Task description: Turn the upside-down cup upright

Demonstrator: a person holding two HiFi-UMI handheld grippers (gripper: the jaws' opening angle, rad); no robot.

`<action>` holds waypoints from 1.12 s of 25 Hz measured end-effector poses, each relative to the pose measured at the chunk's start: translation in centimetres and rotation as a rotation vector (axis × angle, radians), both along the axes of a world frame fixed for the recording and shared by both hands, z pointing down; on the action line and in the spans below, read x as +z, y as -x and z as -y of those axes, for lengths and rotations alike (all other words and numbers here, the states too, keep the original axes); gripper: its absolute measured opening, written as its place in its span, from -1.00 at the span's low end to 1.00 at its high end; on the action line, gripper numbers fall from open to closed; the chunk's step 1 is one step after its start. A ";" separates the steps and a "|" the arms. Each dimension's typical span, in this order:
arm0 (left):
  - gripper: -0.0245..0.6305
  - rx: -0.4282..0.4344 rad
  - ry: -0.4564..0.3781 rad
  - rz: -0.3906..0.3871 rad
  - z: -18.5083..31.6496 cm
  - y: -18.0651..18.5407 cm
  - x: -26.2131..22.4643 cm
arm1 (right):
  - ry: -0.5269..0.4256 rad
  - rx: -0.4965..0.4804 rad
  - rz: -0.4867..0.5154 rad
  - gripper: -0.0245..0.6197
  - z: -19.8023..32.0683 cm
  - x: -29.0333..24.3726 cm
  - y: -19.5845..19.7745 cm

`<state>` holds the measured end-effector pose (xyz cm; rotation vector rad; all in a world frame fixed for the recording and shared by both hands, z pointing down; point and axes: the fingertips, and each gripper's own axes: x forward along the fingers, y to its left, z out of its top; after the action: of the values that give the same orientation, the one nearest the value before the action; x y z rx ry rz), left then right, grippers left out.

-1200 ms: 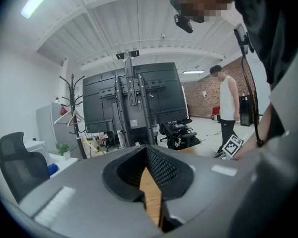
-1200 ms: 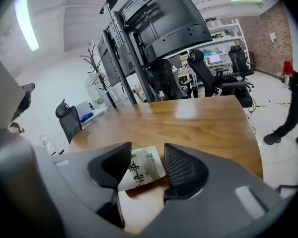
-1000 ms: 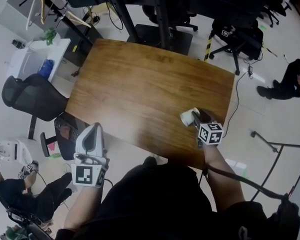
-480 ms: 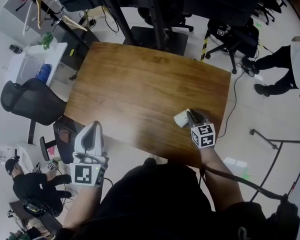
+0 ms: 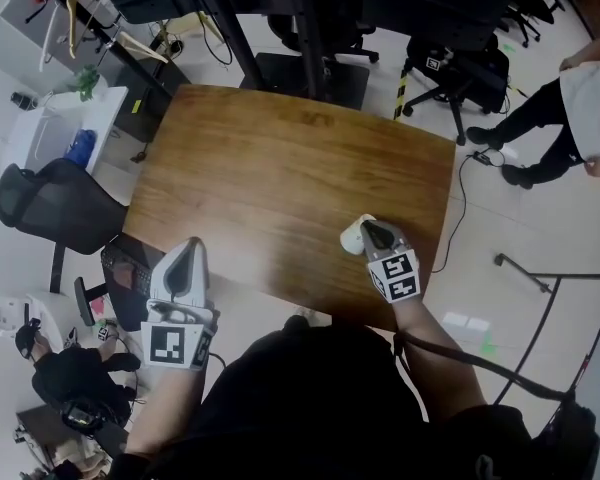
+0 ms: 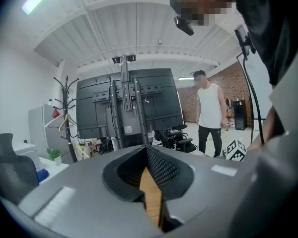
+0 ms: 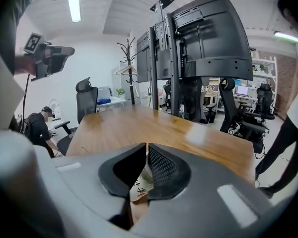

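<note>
A small white paper cup [image 5: 352, 236] with dark print is near the front right corner of the wooden table [image 5: 280, 158]. It looks tilted and just above the wood. My right gripper [image 5: 366, 232] has its jaws closing on the cup's wall. In the right gripper view the cup [image 7: 138, 187] shows in the narrow gap behind the nearly meeting tips of the right gripper [image 7: 146, 146]. My left gripper [image 5: 188, 252] hovers off the table's front left edge, shut and holding nothing; in its own view the left gripper [image 6: 145, 150] points level over the tabletop.
A black office chair [image 5: 50, 208] and a white cabinet [image 5: 60, 123] stand left of the table. Black monitor stands [image 5: 315, 28] rise behind it. One person [image 5: 580, 88] walks at the right. Another person [image 5: 70, 388] sits low at the left.
My right gripper closed on the cup, rolled, and carried it a little left and up off the table. The left gripper barely moved. The person at the right walked closer.
</note>
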<state>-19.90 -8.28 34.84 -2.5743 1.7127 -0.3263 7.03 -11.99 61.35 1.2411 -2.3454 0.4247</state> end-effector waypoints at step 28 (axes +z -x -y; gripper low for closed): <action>-0.93 0.043 -0.005 -0.019 1.3 -0.3 0.2 | -0.080 0.099 -0.007 -0.54 -0.3 -1.0 -0.8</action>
<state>-19.57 -9.56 35.04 -2.6156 1.6588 -0.2966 7.86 -11.65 60.39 1.3980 -2.3223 0.3616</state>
